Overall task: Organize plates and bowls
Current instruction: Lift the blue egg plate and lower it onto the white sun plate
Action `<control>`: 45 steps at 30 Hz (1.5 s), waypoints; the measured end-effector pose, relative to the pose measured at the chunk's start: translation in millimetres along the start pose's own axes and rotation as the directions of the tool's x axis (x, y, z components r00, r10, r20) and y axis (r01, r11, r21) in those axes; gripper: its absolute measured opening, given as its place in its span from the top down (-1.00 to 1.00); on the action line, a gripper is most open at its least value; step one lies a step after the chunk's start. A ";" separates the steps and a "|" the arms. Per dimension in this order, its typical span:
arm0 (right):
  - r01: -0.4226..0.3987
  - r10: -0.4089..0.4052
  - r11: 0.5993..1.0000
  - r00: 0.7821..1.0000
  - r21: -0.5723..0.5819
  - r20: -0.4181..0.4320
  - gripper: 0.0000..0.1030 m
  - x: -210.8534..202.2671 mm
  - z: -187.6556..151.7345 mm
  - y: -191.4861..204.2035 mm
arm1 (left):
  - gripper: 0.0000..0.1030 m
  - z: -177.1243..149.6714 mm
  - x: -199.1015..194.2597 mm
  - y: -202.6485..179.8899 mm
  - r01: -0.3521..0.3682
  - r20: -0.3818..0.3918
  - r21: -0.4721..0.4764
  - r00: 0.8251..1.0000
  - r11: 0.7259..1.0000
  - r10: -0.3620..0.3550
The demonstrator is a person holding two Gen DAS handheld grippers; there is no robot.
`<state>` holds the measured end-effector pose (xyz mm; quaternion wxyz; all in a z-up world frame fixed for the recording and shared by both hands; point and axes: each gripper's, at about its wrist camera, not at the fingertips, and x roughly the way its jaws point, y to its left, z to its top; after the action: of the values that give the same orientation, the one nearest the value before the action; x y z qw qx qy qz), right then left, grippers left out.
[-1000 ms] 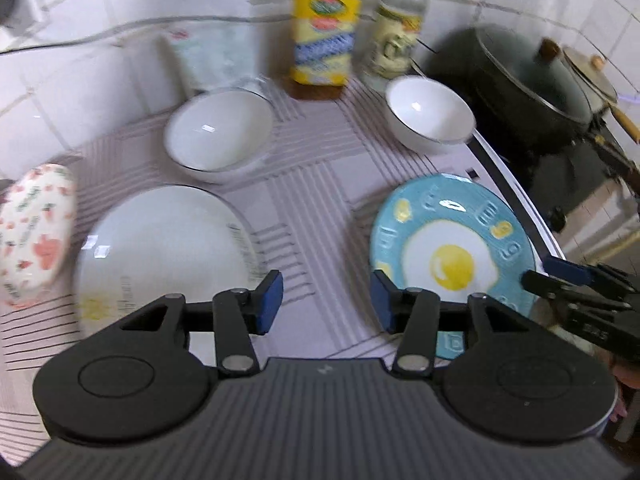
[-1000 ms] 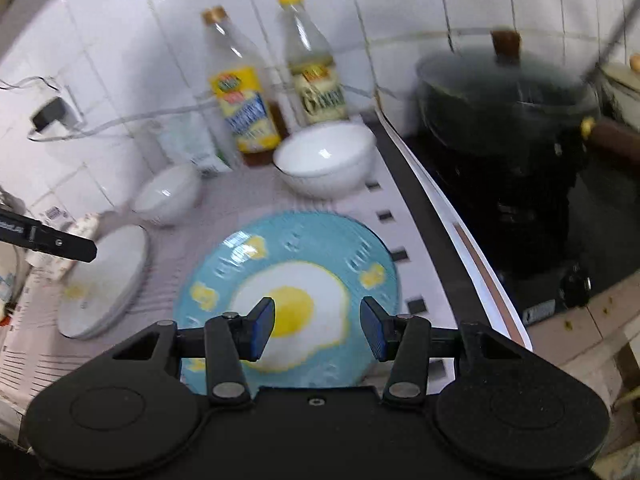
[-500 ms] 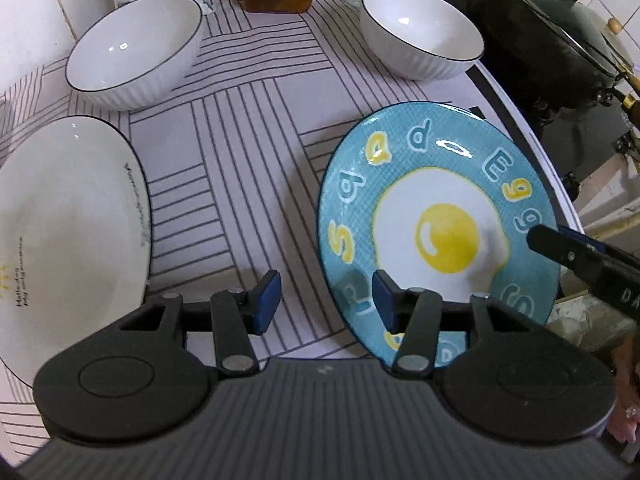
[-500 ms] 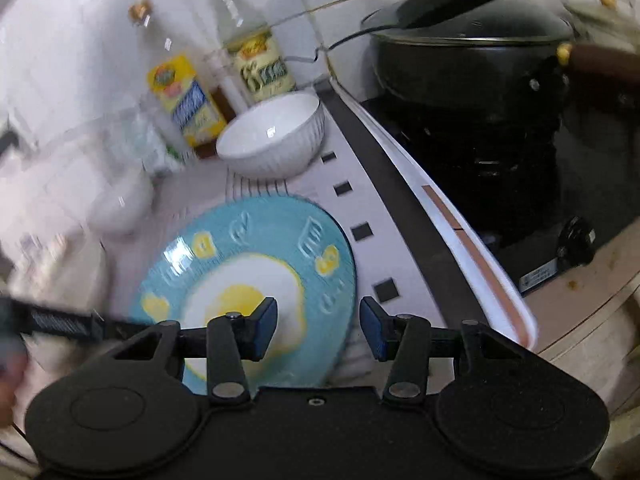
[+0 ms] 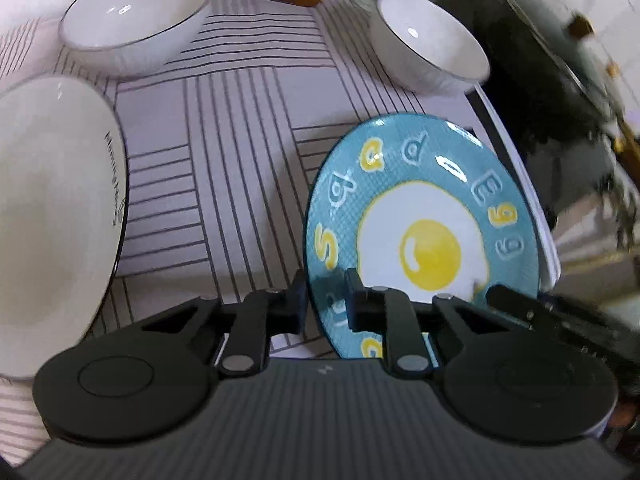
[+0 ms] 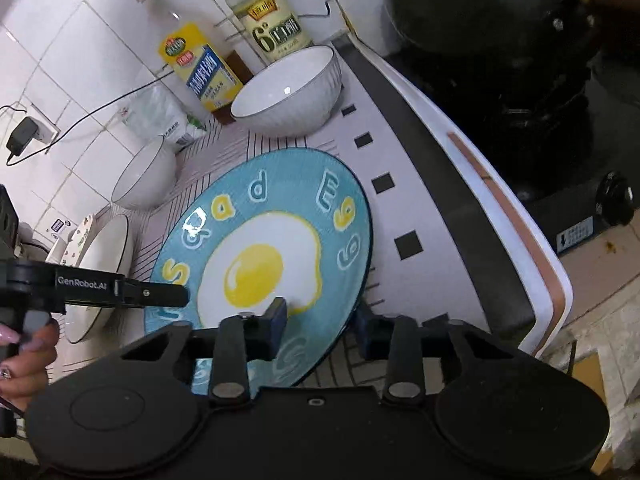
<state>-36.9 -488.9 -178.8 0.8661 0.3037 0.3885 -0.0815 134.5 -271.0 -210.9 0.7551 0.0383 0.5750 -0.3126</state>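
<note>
So both tongs are on the blue fried-egg plate [image 6: 280, 216] right now. The left tongs [image 5: 323, 304] are clamped tight on its near-left rim, one pad on top and one under the edge. The right tongs [image 6: 322, 322] straddle the near-right rim and their jaws are closing, the left pad already sitting on the plate's face; can't tell if the other pad touches yet. The plate looks tipped up a bit off the striped desk [image 5: 240, 160], which it sits on near the right edge.

Left of it, a white oval plate [image 5: 52, 220] with black lettering on the rim, nothing on it. Further back there are two white bowls with dark rims, the left bowl [image 5: 132, 16] and the right bowl [image 5: 430, 40], both empty. Behind those, against the tiled wall, a yellow-label bottle [image 6: 196, 60] with some brown liquid at the bottom and a clear bottle [image 6: 272, 24]. Off to the right a black lidded pot [image 6: 492, 4] sits on the stove.
</note>
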 end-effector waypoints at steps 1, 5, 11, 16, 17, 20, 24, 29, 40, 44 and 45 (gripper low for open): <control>-0.010 0.010 0.999 1.000 0.041 0.000 0.47 0.9 1.5 -6.0 | 0.68 -1.4 0.1 0.9 0.006 0.011 -0.009 1.000 1.000 -0.005; -0.057 0.057 0.984 0.998 0.169 0.001 0.75 1.9 2.1 -27.5 | 0.68 -4.1 -1.3 -3.2 -0.009 0.025 0.007 1.000 1.000 0.008; -0.053 0.053 0.997 0.998 0.058 -0.013 0.68 -4.2 6.0 -7.5 | 0.64 3.0 -7.9 2.0 -0.014 -0.027 0.008 1.000 1.000 0.014; -0.099 0.099 0.995 0.994 -0.003 -0.038 0.66 -8.2 7.9 6.3 | 0.66 -2.7 -28.9 11.7 0.005 -0.017 0.028 1.000 1.000 -0.005; -0.113 0.113 0.994 0.993 0.001 -0.038 0.66 -9.9 8.7 7.7 | 0.65 -5.1 -34.3 11.0 -0.001 -0.012 0.050 1.000 0.999 0.002; -0.133 0.132 0.991 0.990 -0.031 -0.045 0.66 -13.4 11.5 19.9 | 0.64 -10.9 -50.5 14.6 -0.008 -0.003 0.050 1.000 0.999 0.008; -0.182 0.176 0.982 0.979 -0.058 -0.104 0.64 -14.2 16.6 35.9 | 0.64 -18.6 -72.2 29.0 -0.011 -0.024 0.017 1.000 1.000 0.011; -0.256 0.236 0.960 0.957 -0.110 -0.168 0.62 -10.1 16.5 62.2 | 0.63 -31.4 -100.2 48.8 -0.049 -0.008 -0.025 0.999 0.999 0.048; -0.397 0.341 0.896 0.902 -0.200 -0.263 0.61 -1.0 20.2 124.2 | 0.58 -58.4 -168.0 82.8 -0.148 0.014 -0.115 0.988 0.982 0.151; -0.434 0.367 0.872 0.886 -0.228 -0.283 0.60 4.1 25.0 145.7 | 0.57 -61.4 -184.8 96.4 -0.173 0.041 -0.159 0.983 0.972 0.181; -0.441 0.372 0.867 0.883 -0.233 -0.287 0.60 6.2 26.8 152.0 | 0.57 -60.9 -188.2 100.9 -0.176 0.044 -0.173 0.982 0.969 0.186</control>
<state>41.4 -382.2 -99.2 0.8470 0.2557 0.4217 0.1984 108.2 -84.1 -93.8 0.7980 0.0172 0.5704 -0.1936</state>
